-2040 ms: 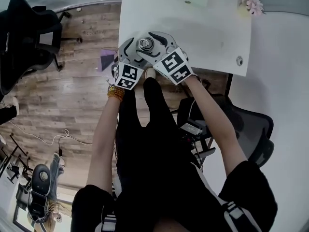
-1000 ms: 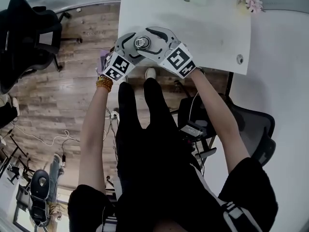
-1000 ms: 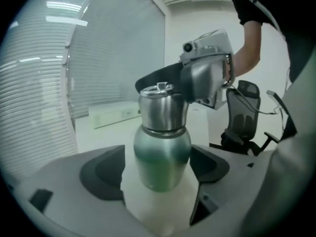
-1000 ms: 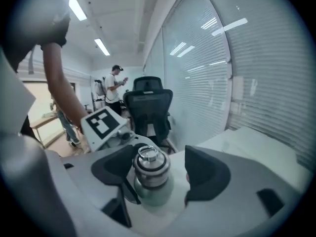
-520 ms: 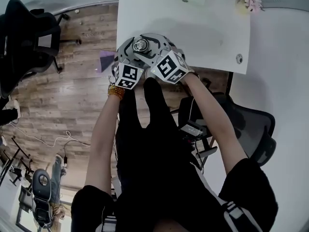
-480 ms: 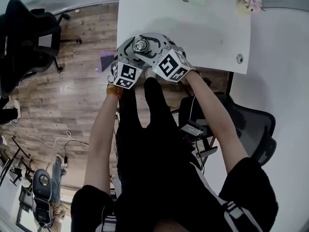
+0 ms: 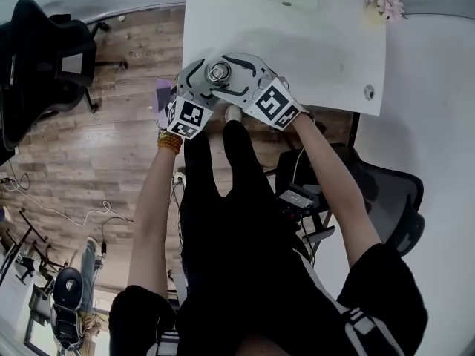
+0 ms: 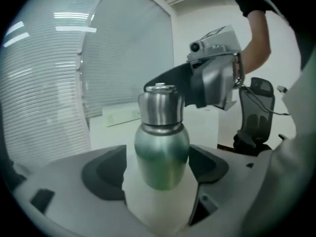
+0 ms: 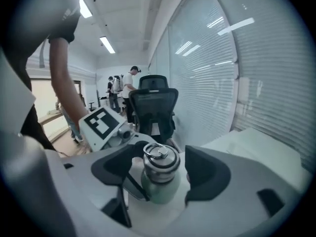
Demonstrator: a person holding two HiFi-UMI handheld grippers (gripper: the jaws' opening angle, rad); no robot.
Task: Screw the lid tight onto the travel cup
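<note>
The travel cup [image 7: 219,71] stands near the front left edge of the white table [image 7: 312,43]. It has a green metal body [image 8: 162,152] and a steel lid [image 8: 160,105] with a ring on top [image 9: 159,153]. My left gripper [image 8: 159,169] is shut on the cup's lower body, a dark pad on each side. My right gripper [image 9: 160,168] reaches round the lid from the other side. Its jaws have just been opening. The lid is between them, with a gap at each pad.
Pink flowers [image 7: 384,4] lie at the table's far right corner and a small round thing [image 7: 368,92] near its right edge. Black office chairs stand at the left [image 7: 44,58] and right [image 7: 386,199]. People stand far off in the right gripper view.
The right gripper's marker cube has swung back to the right around the lid and its jaws stand wider. The left gripper and the cup have hardly moved.
</note>
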